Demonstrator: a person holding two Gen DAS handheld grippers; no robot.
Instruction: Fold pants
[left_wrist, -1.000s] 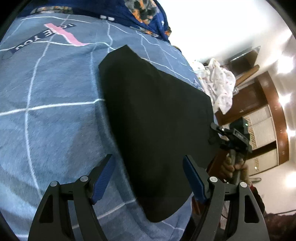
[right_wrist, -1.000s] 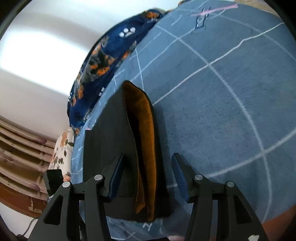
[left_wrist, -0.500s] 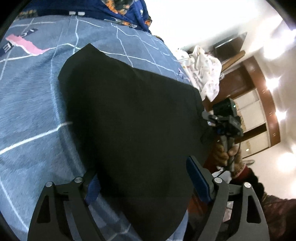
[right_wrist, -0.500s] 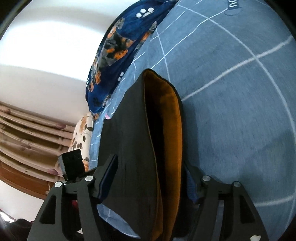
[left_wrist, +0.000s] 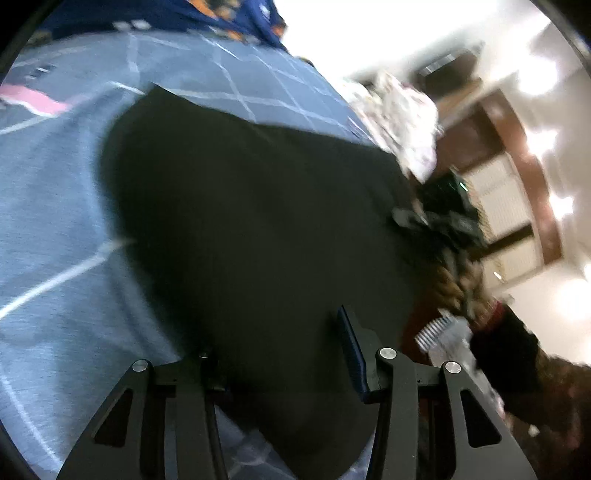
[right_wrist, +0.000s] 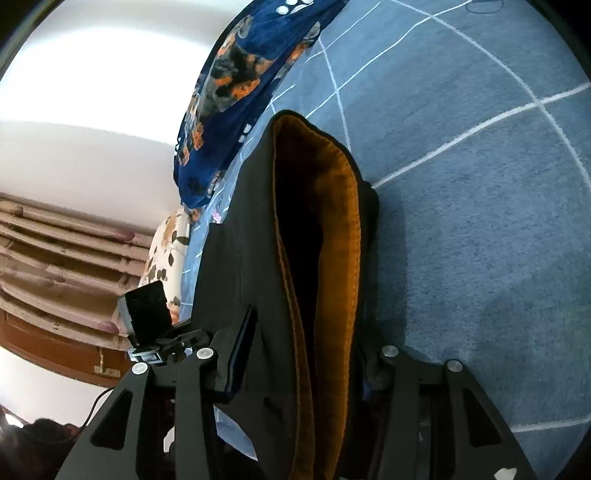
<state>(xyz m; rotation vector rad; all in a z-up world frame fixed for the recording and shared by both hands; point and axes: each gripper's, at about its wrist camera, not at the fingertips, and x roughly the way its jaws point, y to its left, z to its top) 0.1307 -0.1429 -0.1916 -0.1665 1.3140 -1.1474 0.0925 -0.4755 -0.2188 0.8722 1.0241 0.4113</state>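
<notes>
The jaws of both claws have just been closing, and the black pants (left_wrist: 258, 229) are now caught between each pair. The left claw (left_wrist: 284, 354) is seen pinching the near edge of the folded pants, one blue pad lying on top of the cloth and the other hidden beneath it. The right claw (right_wrist: 299, 354) is clamped over the open waistband end, where the orange lining (right_wrist: 332, 258) shows. A second ago both were spread just short of the garment, so a two-handed grip is judged to have been taken for the next fold.

The pants are laid flat on the bed (left_wrist: 55, 206), which is covered by a blue sheet with white grid lines. A dark floral blanket (right_wrist: 236, 85) is bunched beyond the pants. A white patterned cloth (left_wrist: 399, 122) and brown wooden furniture (left_wrist: 517, 155) are seen past the bed's edge.
</notes>
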